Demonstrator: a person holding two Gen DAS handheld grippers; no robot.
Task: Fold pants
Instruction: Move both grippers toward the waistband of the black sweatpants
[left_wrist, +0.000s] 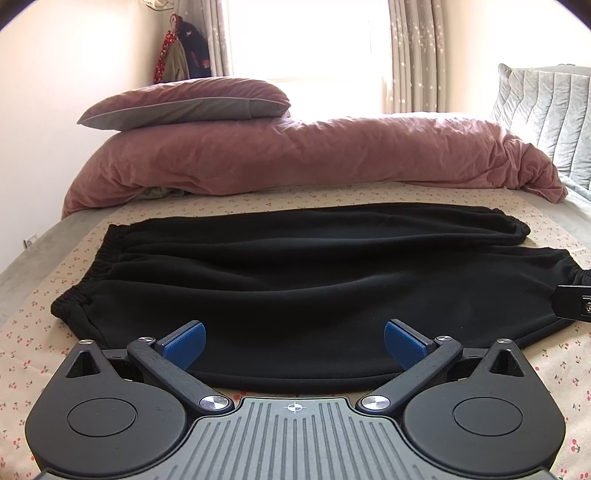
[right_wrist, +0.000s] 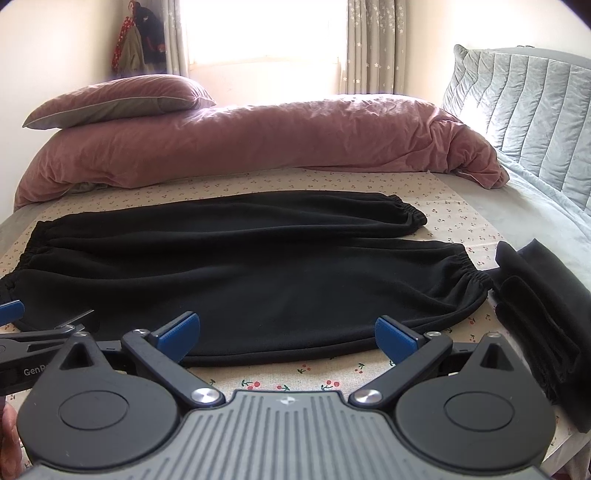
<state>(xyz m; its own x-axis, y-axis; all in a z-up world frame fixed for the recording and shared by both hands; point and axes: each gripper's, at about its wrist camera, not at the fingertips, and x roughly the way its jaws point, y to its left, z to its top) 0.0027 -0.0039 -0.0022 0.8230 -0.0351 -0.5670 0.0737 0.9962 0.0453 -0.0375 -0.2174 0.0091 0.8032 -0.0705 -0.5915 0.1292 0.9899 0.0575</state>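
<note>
Black pants (left_wrist: 288, 273) lie flat across the cherry-print sheet (left_wrist: 37, 332), waistband at the left, two cuffed legs to the right. They also show in the right wrist view (right_wrist: 258, 266). My left gripper (left_wrist: 294, 341) is open, its blue pads over the pants' near edge toward the waistband end. My right gripper (right_wrist: 287, 338) is open over the near edge of the near leg. Neither holds cloth. The left gripper's blue tip (right_wrist: 11, 312) shows at the left edge of the right wrist view.
A folded black garment (right_wrist: 543, 314) lies on the bed to the right of the cuffs. A rolled pink duvet (left_wrist: 295, 155) with a pillow (left_wrist: 184, 103) lies behind the pants. A grey quilted headboard (right_wrist: 524, 107) stands at the right.
</note>
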